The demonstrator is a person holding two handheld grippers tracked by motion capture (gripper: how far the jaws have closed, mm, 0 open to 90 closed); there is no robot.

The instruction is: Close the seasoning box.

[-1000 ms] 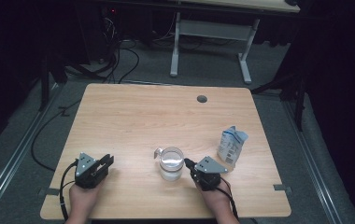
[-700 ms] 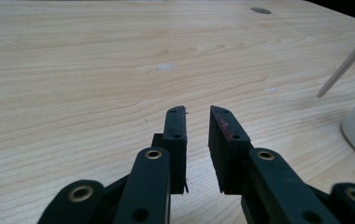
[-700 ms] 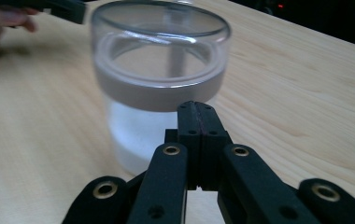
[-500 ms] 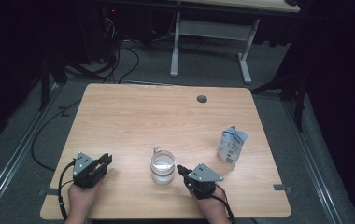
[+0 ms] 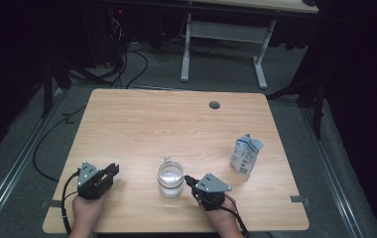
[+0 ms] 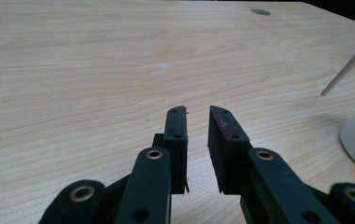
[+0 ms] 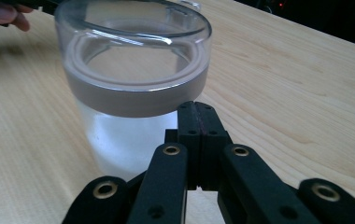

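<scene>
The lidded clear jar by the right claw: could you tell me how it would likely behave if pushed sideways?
The jar looks rigid, probably glass or hard plastic, so it should slide rather than deform. Its smooth wall may slip off the shut right claw, which meets it near the lid band. It seems holding a whitish fill, so perhaps heavy enough to resist; a high push might tip it.

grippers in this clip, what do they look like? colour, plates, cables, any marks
Both black with two flat jaws on brass-riveted linkage arms. Left gripper and right gripper each carry a grey three-cornered plate and trail a black cable. Reddish smears mark the left's pads.
</scene>
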